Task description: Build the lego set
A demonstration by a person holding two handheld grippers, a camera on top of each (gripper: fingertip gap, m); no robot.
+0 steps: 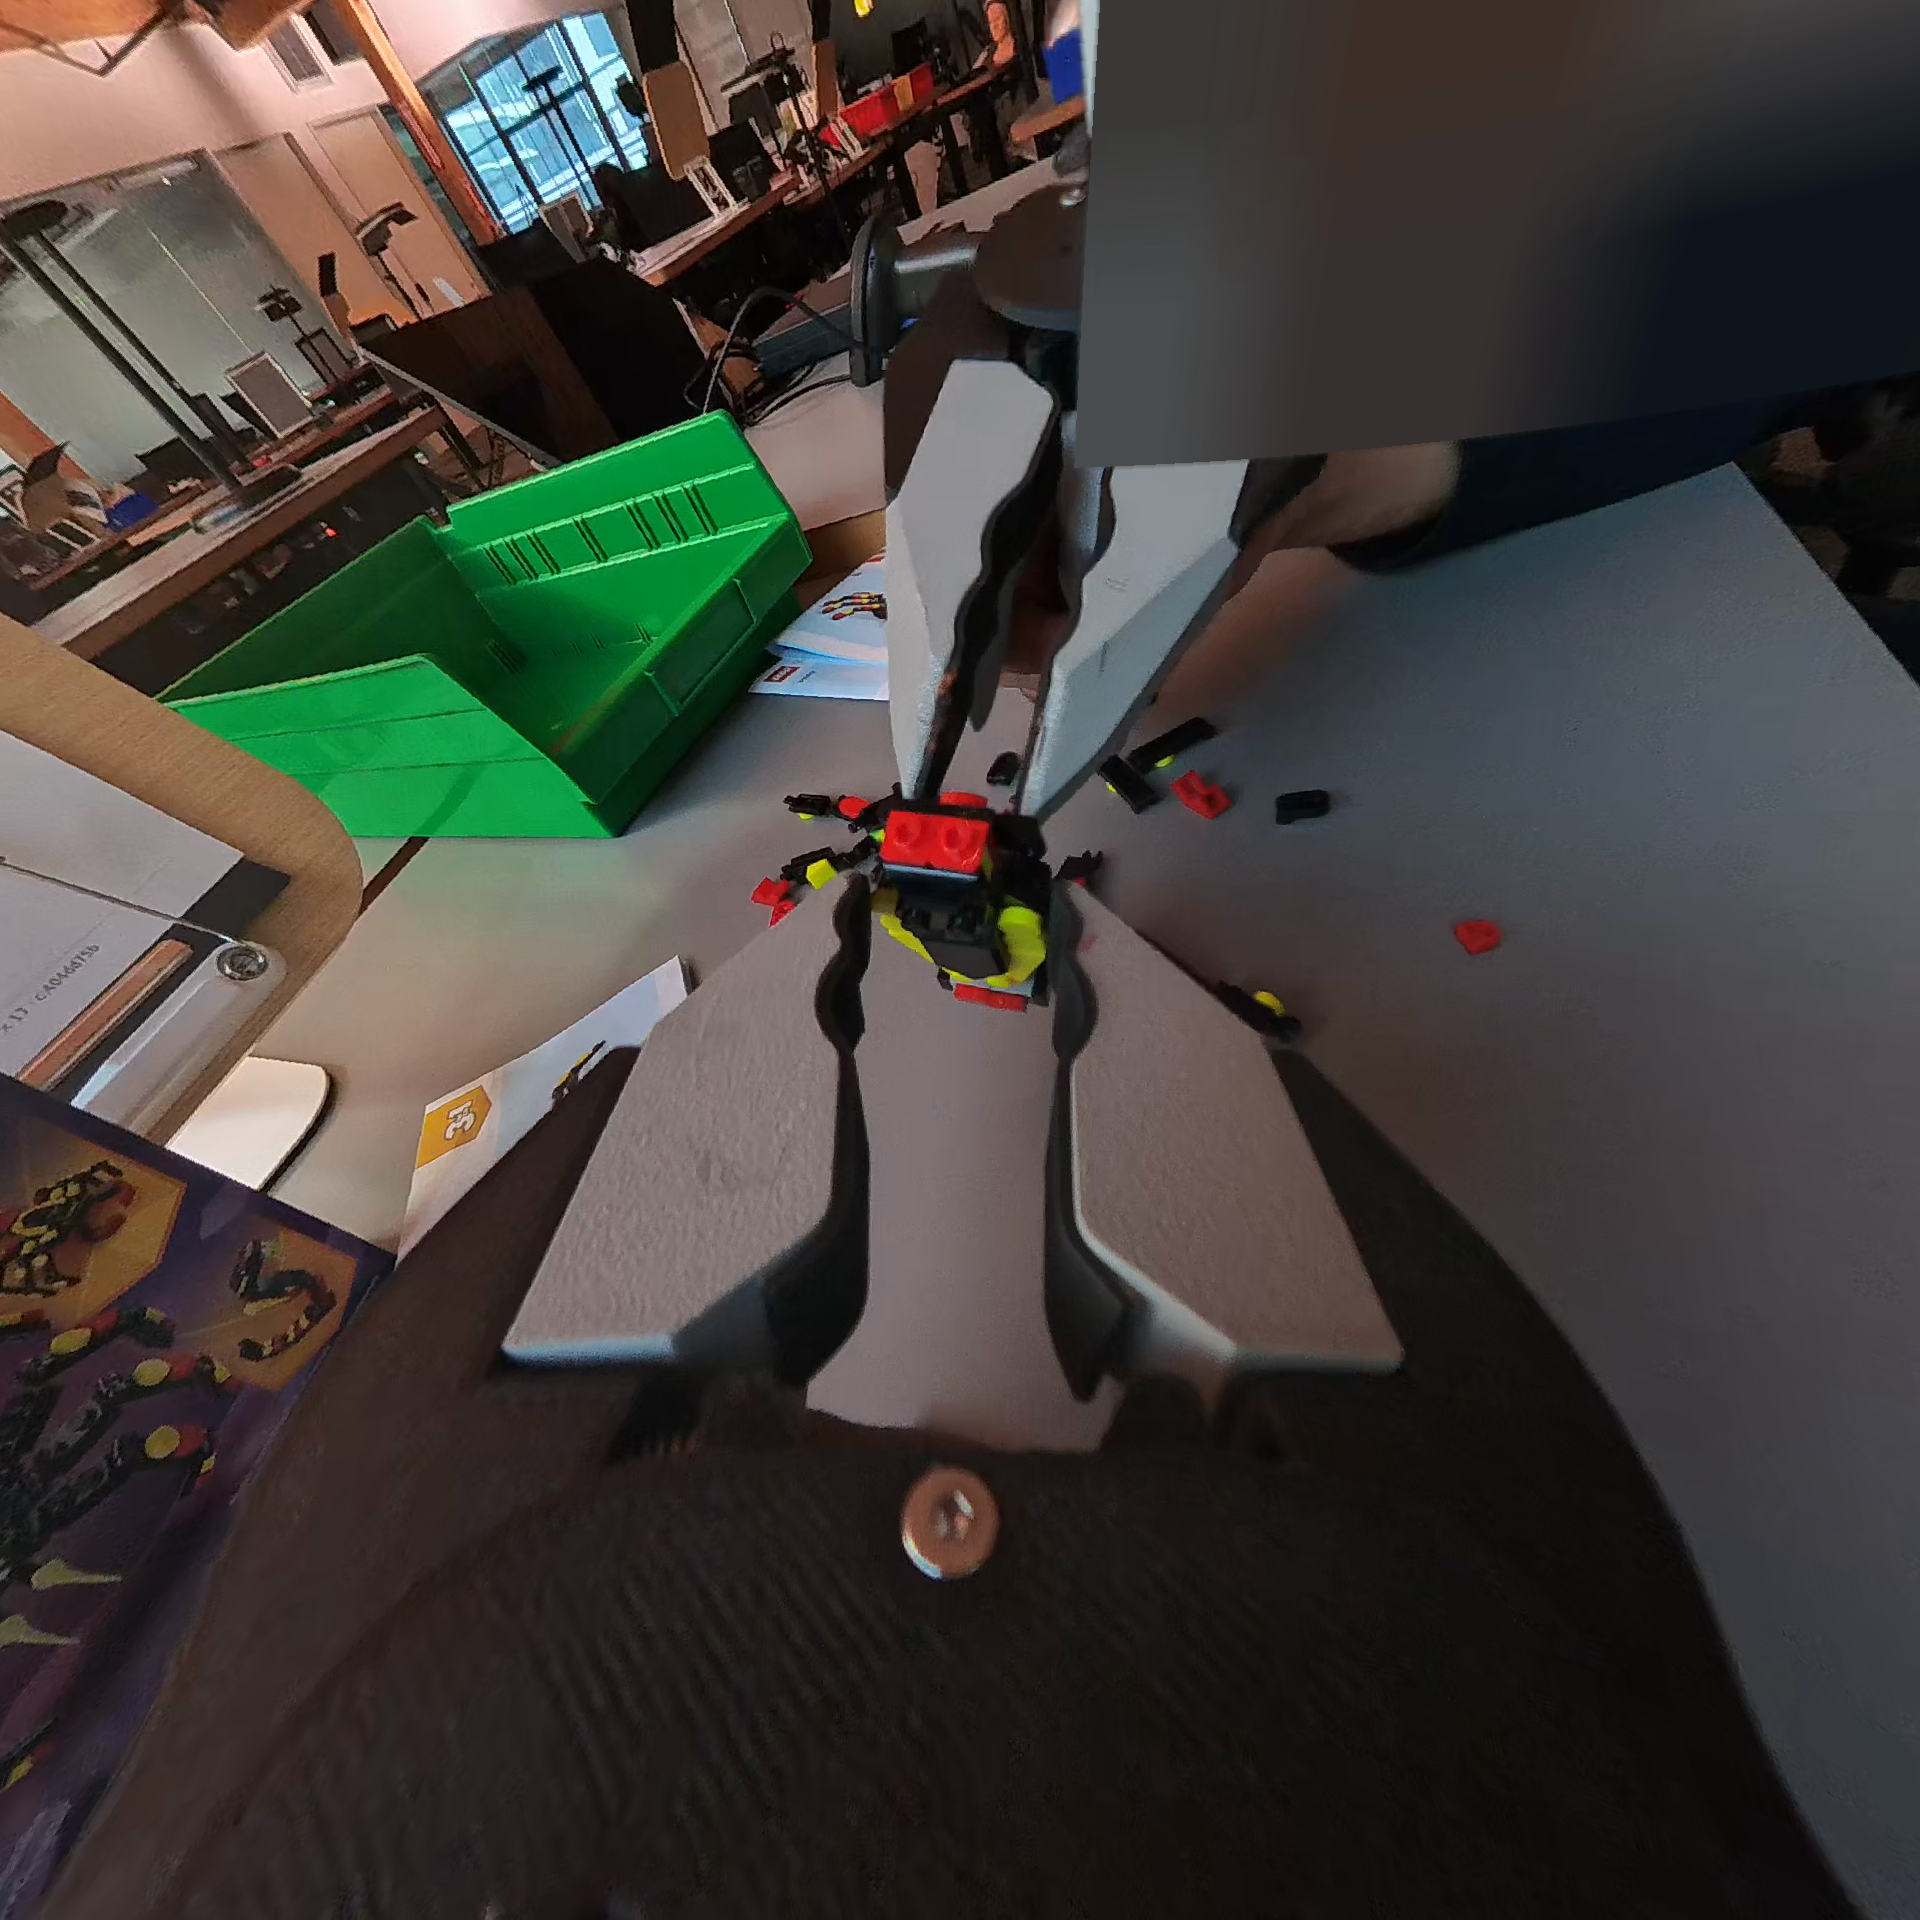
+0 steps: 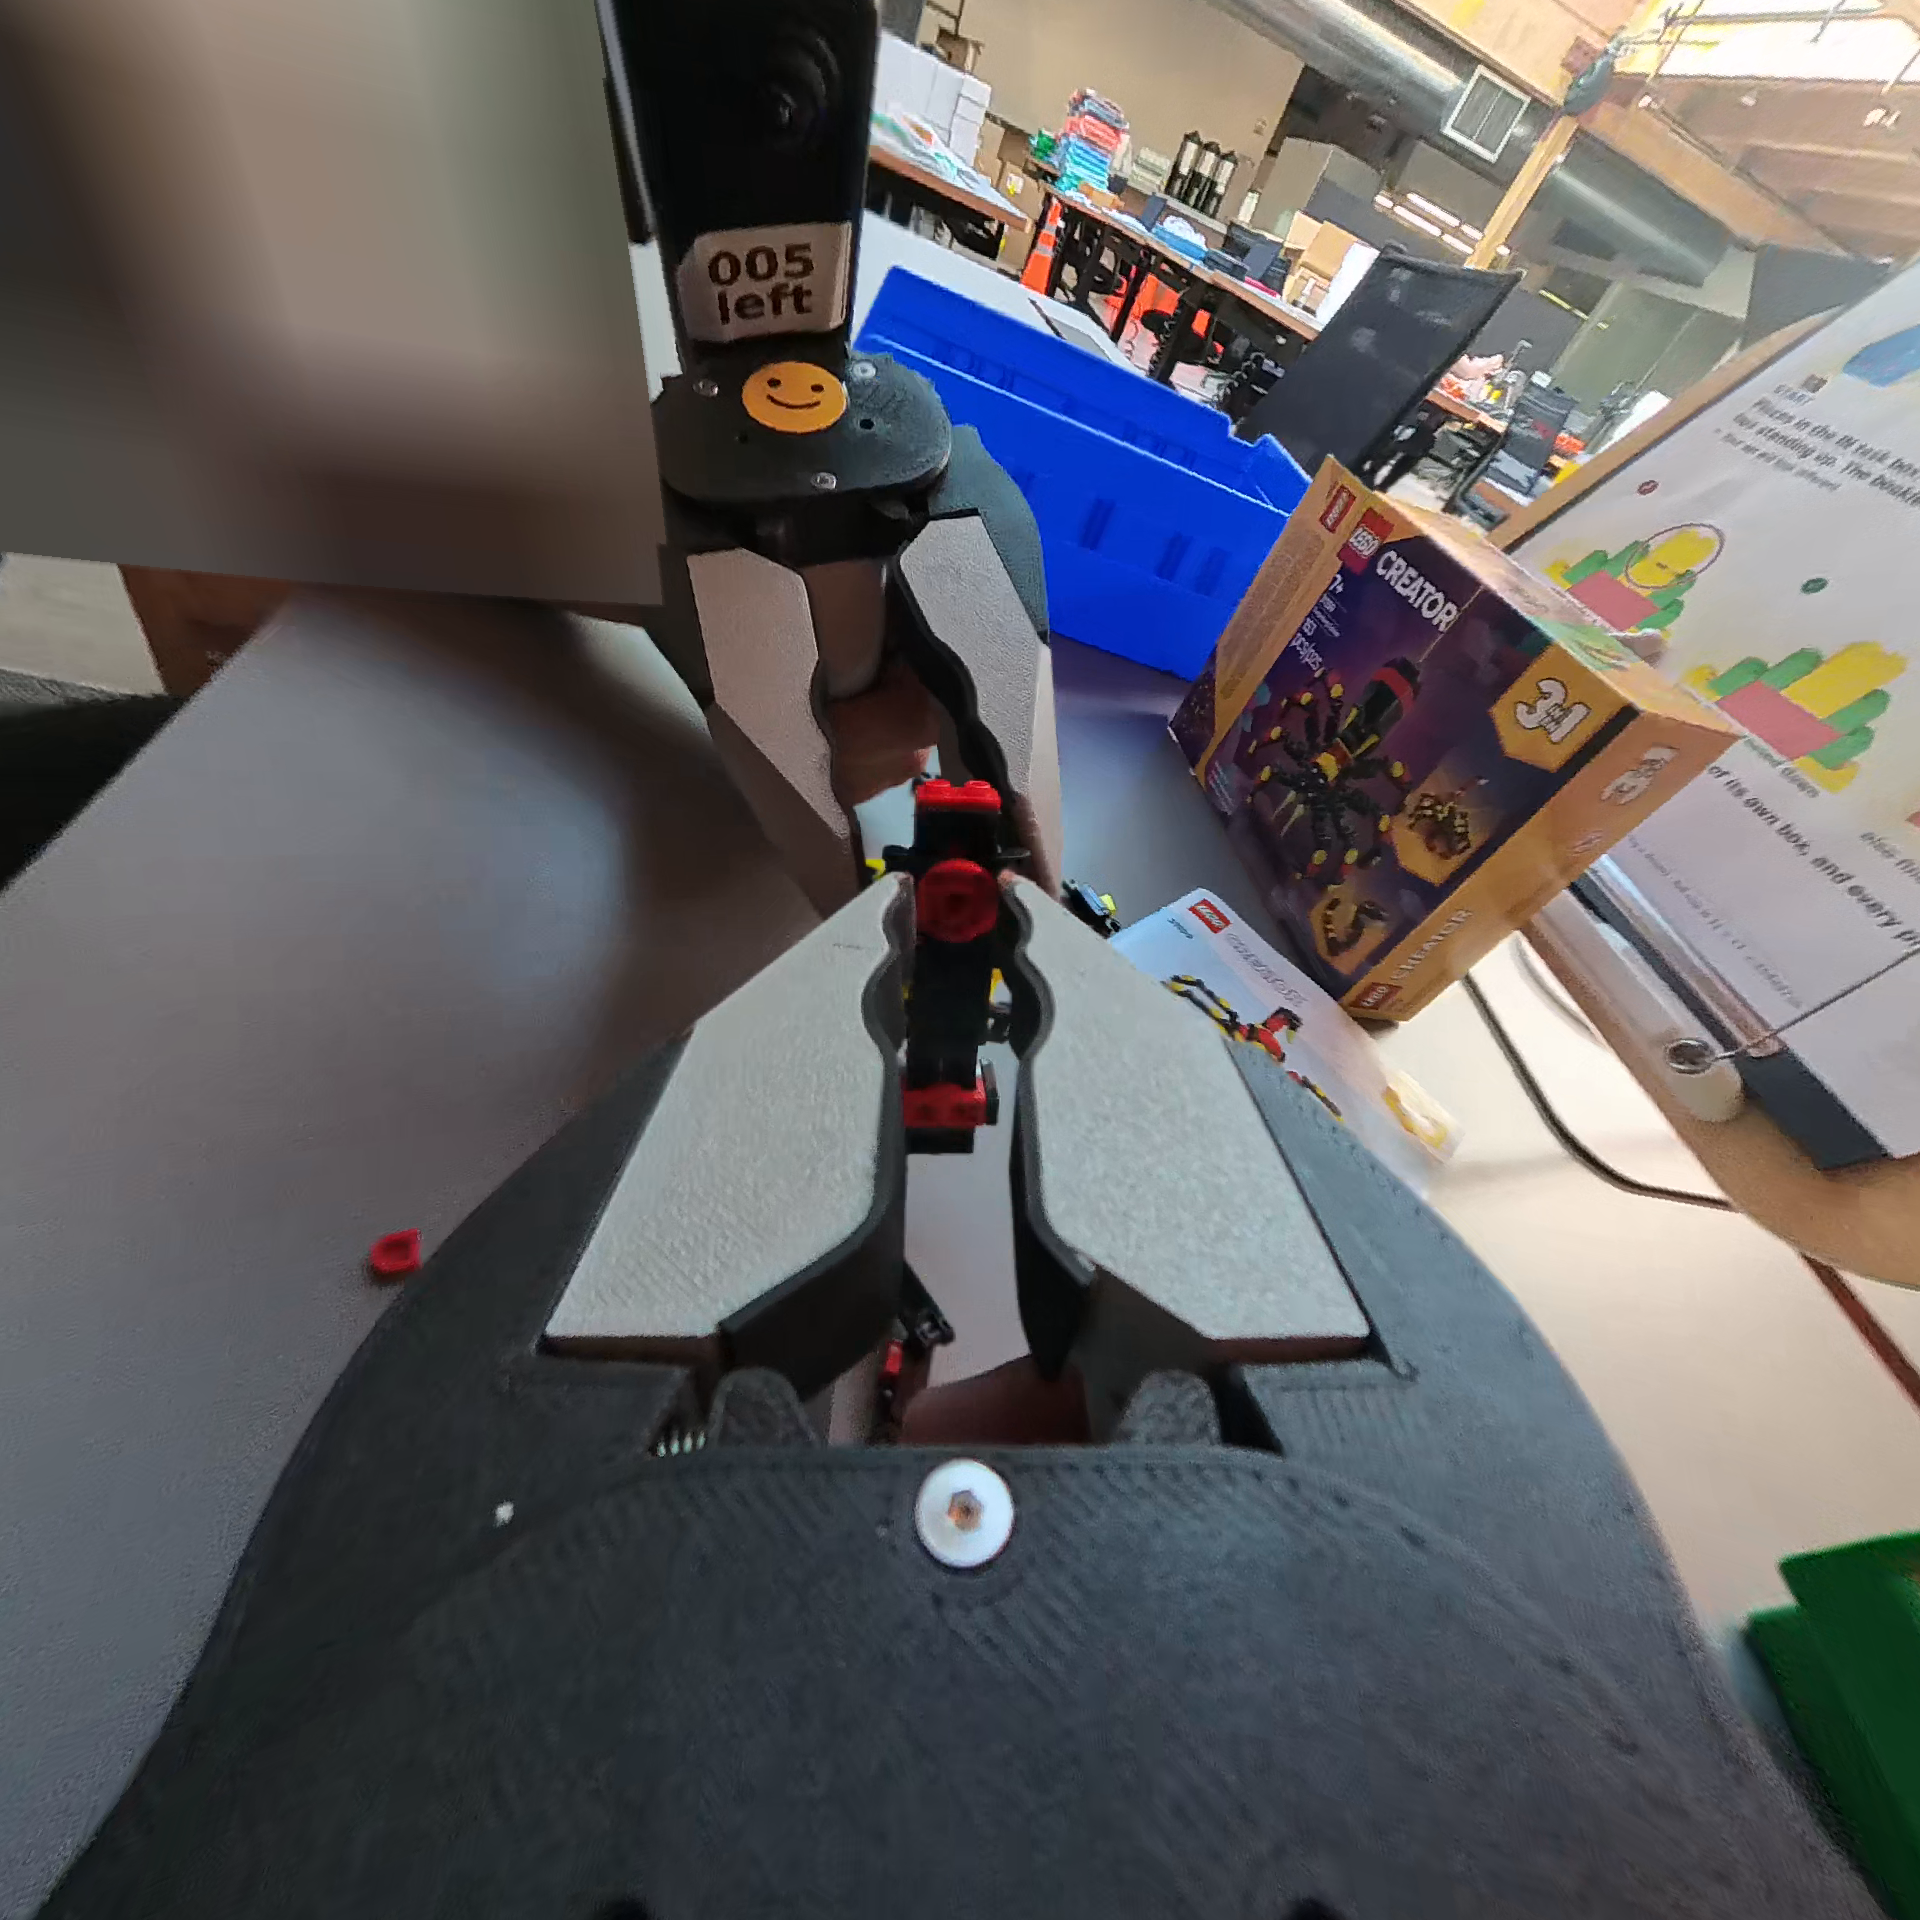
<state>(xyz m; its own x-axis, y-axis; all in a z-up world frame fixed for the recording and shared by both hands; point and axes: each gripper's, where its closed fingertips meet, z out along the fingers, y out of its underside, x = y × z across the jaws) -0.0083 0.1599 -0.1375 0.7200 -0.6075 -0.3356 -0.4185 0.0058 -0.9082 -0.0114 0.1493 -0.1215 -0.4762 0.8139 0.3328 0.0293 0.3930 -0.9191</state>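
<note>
the left gripper [image 1: 951,935] squeezes the little black, yellow and red brick model [image 1: 961,904] between its pads. the right gripper [image 2: 961,914] pinches the same model from the other end, by a round red piece. loose small bricks [image 1: 1200,795] lie near on the grey table [image 1: 1558,831], with the green bin [image 1: 520,644] farther off.

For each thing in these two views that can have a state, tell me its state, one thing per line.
Left gripper: closed on the brick model, a pad on each side.
Right gripper: closed on the same model from the opposite side.
Brick model: partly built, held between both grippers.
Loose bricks: scattered on the grey table.
Green bin: no contents visible.
Toy box: closed, standing tilted.
Instruction booklet: lying flat.
</note>
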